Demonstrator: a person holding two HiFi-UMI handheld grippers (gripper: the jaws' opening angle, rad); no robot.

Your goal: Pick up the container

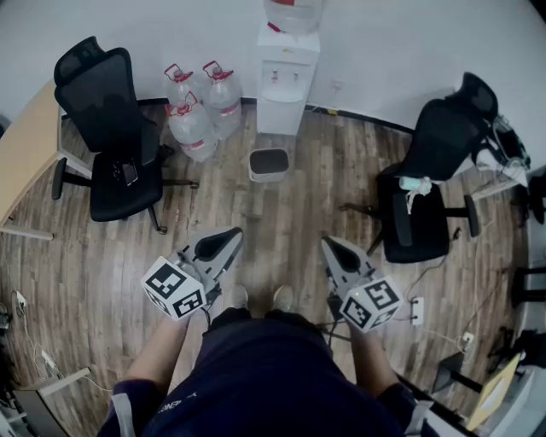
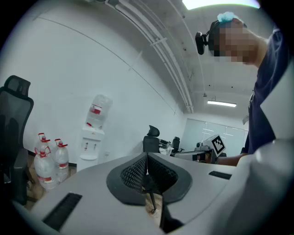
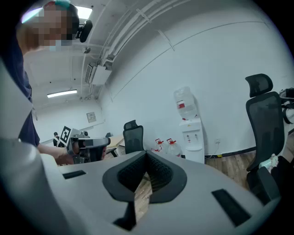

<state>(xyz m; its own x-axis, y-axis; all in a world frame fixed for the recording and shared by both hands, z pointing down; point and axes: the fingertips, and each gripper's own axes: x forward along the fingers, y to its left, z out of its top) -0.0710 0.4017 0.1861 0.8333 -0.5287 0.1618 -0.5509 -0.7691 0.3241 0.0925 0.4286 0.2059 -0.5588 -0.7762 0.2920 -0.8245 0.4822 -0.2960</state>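
On the floor ahead: the container [image 1: 270, 164], a small grey bin with a dark inside, stands upright on the wooden floor [image 1: 299, 213], just in front of the water dispenser [image 1: 287, 81] and well apart from both grippers
Left gripper [image 1: 227, 237]: held at waist height over the person's feet, jaws pressed together with nothing between them; its own view shows the ribbed pads [image 2: 138, 172] meeting along one line
Right gripper [image 1: 331, 247]: level with the left, jaws likewise closed and empty; pointed toward the dispenser wall
Task stage: by my reading the reach has not begun; the bin is untouched
Risk, closed jaws: both tongs must be opened before they arrive; a shut tip would likely only push the bin along the smooth boards or knock it against the dispenser
Risk, grip: the rim looks thin and the bin light; a pinch on one wall may let it swing or tip, and a shallow bite could slip off
Risk, neighbours: the water jugs [image 1: 198, 119] stand near the bin's left; a wide approach from that side could bump them
Risk, footing: cables and a power strip [image 1: 417, 310] lie on the floor to the person's right; a step that way while bending could snag
Bin contents: the inside reads dark; whether anything lies in it cannot be told
Jugs: three clear bottles with red caps, apparently holding water; levels unclear
Dispenser bottle [image 1: 294, 13]: seated upside down on top; contents not readable
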